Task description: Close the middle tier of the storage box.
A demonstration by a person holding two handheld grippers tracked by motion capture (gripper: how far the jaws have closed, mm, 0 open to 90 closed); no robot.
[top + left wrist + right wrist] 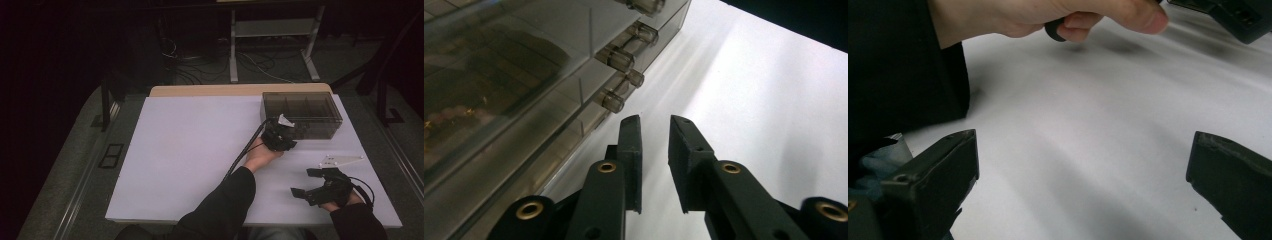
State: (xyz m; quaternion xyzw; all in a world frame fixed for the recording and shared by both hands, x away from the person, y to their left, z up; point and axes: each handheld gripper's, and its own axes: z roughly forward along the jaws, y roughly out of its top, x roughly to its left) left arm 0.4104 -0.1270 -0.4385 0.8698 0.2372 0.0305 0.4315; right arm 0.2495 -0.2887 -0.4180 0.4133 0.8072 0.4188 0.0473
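A smoky see-through drawer box [302, 114] stands at the back right of the white table [190, 150]. My left gripper [291, 134] is held right in front of it, pointing at its front face. In the left gripper view the jaws [655, 122] stand a narrow gap apart with nothing between them, and the box [499, 75] with its row of clear drawer knobs [614, 101] lies just to their upper left. My right gripper [305, 183] rests near the front right of the table, with its jaws [1083, 155] wide open over bare tabletop.
The person's left hand [1073, 15] and dark sleeve cross the right gripper view. A black cable [245, 150] trails from the left gripper across the table. Behind the table stand a metal frame [272, 45] and loose cables on the floor.
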